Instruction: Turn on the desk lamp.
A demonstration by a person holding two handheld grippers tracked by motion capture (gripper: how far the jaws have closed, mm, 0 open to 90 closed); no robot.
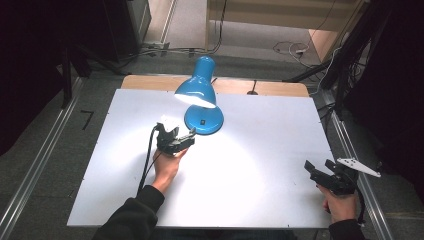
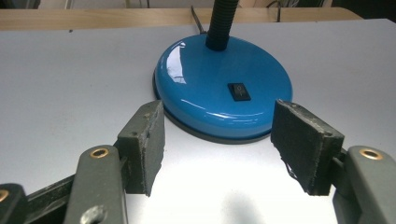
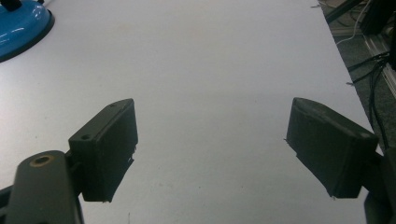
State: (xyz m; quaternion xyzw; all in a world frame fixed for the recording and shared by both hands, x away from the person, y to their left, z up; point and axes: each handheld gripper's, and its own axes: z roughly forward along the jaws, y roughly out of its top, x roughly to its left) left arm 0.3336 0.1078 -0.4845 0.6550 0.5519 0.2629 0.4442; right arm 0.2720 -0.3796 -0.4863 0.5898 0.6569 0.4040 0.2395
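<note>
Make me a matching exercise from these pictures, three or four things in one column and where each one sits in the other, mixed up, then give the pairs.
Things
1. blue lamp
2. left tool
3. right tool
4. rocker switch

Places
A. open, near the table's right edge
B. on top of the lamp's round base
C. lit, standing at the table's far middle
D. open, just in front of the lamp's base

Pairs: 1-C, 2-D, 3-A, 4-B

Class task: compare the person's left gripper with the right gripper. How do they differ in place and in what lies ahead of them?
The left gripper sits mid-table, right by the blue lamp's base; the right gripper hangs at the table's right edge, far from it. The left faces the base's switch; the right faces bare tabletop. Both stand open, holding nothing.
</note>
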